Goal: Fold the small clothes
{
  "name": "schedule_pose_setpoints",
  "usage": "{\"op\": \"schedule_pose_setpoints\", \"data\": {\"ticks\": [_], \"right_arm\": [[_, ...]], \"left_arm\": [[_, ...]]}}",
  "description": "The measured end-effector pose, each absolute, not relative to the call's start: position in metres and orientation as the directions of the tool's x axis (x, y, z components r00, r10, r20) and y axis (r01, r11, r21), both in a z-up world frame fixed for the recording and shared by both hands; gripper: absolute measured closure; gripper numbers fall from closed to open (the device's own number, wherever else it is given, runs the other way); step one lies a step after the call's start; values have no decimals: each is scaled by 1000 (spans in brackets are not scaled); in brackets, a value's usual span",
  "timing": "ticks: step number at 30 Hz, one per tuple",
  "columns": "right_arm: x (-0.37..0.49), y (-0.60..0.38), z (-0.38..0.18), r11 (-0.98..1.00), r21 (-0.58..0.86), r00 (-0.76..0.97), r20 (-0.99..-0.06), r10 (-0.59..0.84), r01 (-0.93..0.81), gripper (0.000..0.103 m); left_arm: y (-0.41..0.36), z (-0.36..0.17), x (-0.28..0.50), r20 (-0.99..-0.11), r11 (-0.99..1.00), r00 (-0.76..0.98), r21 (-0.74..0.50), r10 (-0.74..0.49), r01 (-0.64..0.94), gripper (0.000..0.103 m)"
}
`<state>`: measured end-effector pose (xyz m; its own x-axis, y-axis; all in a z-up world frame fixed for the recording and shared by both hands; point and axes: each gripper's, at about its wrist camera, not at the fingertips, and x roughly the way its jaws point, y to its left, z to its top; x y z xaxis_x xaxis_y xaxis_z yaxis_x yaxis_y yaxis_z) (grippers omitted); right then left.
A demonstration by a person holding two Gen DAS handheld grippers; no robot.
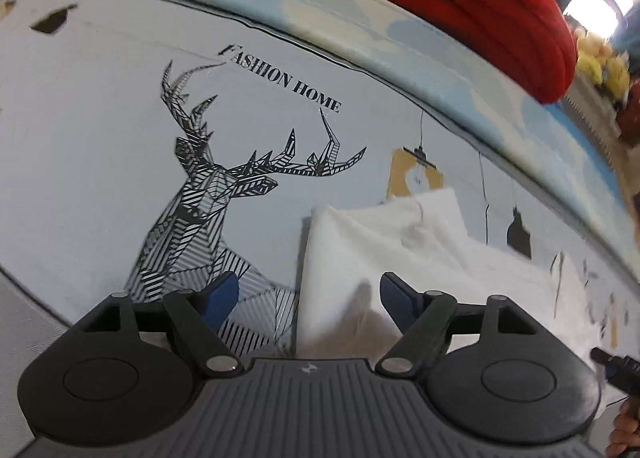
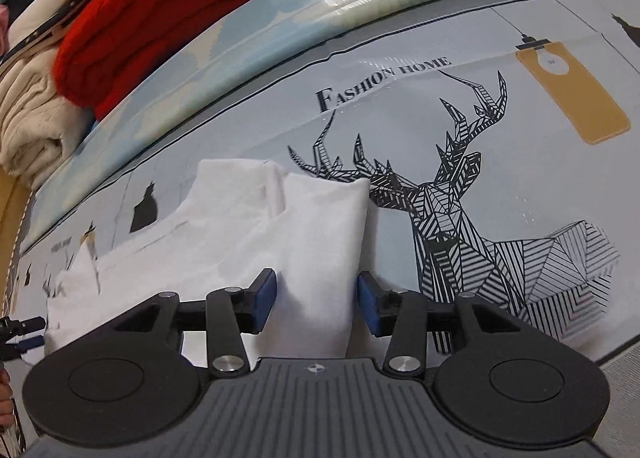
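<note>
1. Left wrist view: left hand-held gripper (image 1: pixel 308 304) spread wide, blue pads empty, hovering low over the near edge of the small white cotton garment (image 1: pixel 384 258). Garment lying flat on the pale printed desk cover with its black line-drawn deer and "FASHION HOME" lettering (image 1: pixel 100 146), just right of the deer. Thick folded red knit (image 1: pixel 472 10) stacked well apart at the far edge, yellow items blurred beyond.

2. Right wrist view: right hand-held gripper (image 2: pixel 316 304) also wide apart, gripping nothing, pads straddling a folded-over strip of the same white garment (image 2: pixel 320 242). Strip already doubled lengthwise, its far end touching the deer's antlers; the rest spreading flat to the left. Cream folded cloth (image 2: pixel 32 126) piled beside the red knit (image 2: pixel 160 10).

3. Progress, judging by the layout: probably one side fold done; other side and the final crosswise fold seemingly left, no grasp yet made.
</note>
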<state>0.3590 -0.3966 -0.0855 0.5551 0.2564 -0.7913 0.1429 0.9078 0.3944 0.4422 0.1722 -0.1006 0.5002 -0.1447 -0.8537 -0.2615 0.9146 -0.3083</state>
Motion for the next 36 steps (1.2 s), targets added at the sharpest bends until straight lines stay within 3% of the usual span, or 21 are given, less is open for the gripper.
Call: {"op": "schedule_pose_setpoints", "data": {"ticks": [2, 3, 10, 12, 14, 16, 19, 23, 25, 27, 31, 32, 34, 36], "right_arm": [[362, -397, -88, 909, 395, 569, -781, 257, 132, 71], [364, -398, -88, 911, 395, 577, -775, 260, 120, 94], [374, -422, -56, 905, 400, 709, -680, 187, 145, 98], [375, -426, -42, 925, 351, 753, -645, 129, 142, 97], [377, -424, -38, 951, 273, 757, -649, 71, 145, 90], [378, -429, -41, 953, 250, 724, -688, 50, 172, 84], [368, -436, -38, 957, 228, 732, -681, 26, 178, 84], [357, -429, -32, 958, 284, 734, -658, 169, 33, 84], [354, -418, -46, 967, 245, 647, -728, 227, -65, 83], [352, -412, -76, 994, 94, 511, -852, 110, -56, 88], [337, -422, -63, 991, 130, 575, -808, 125, -34, 89], [332, -425, -62, 993, 118, 587, -803, 104, -15, 88], [327, -433, -74, 999, 41, 511, -860, 17, 36, 70], [317, -447, -79, 993, -19, 454, -888, -71, 118, 70]], "left_arm": [[170, -108, 447, -839, 921, 515, -324, -173, -218, 68], [167, -110, 450, -836, 926, 515, -327, -189, -190, 100], [138, -90, 462, -756, 951, 631, -295, -174, -92, 99], [125, -79, 465, -738, 968, 666, -231, -106, -101, 95], [118, -71, 467, -745, 978, 666, -166, -41, -126, 81], [114, -63, 464, -728, 974, 680, -204, -84, -97, 80], [96, -55, 457, -709, 962, 666, -269, -233, 49, 80], [58, -77, 448, -761, 936, 547, -251, -349, 247, 80], [42, -106, 445, -868, 948, 418, -158, -266, 275, 79], [39, -109, 440, -878, 954, 414, -136, -241, 266, 79], [42, -92, 436, -841, 955, 467, -177, -272, 238, 80], [40, -101, 434, -876, 961, 416, -158, -243, 229, 80], [34, -109, 422, -895, 964, 402, -94, -191, 249, 78], [23, -95, 414, -904, 964, 398, -52, -156, 259, 78]]}}
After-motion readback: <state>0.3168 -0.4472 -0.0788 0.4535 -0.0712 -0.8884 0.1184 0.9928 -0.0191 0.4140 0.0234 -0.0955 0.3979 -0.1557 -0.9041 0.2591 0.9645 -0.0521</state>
